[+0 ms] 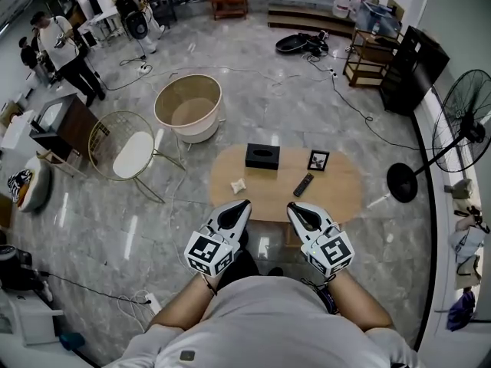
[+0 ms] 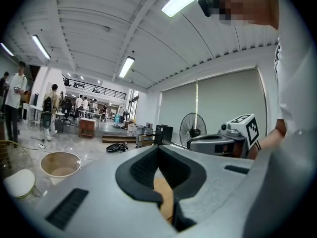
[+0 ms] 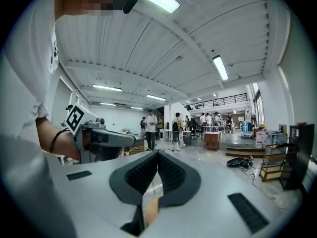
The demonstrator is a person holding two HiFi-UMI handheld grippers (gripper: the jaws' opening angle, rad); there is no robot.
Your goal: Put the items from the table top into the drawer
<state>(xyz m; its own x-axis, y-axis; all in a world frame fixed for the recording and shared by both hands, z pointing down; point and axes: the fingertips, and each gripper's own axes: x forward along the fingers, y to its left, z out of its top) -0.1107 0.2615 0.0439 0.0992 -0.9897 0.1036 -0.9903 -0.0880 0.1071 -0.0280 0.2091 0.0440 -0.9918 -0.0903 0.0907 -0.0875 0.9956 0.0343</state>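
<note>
Closest in, the left gripper (image 1: 243, 205) and right gripper (image 1: 292, 206) hover side by side at the near edge of the worktop (image 1: 345, 194). Both are pinched closed on nothing, probably lined up for a drawer I can't see. Further out on the smooth oval wood sit a crumpled white scrap (image 1: 238, 185), a slim black remote (image 1: 304, 184), then a boxy black tissue box (image 1: 262, 156) and a small dark picture frame (image 1: 317, 160).

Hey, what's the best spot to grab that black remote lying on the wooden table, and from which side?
I'd take the remote across its narrow middle, coming down from above with the right tongs, which are nearest. It lies flat on the table, long and slim, so its long edges probably suit a pinch best.
</note>
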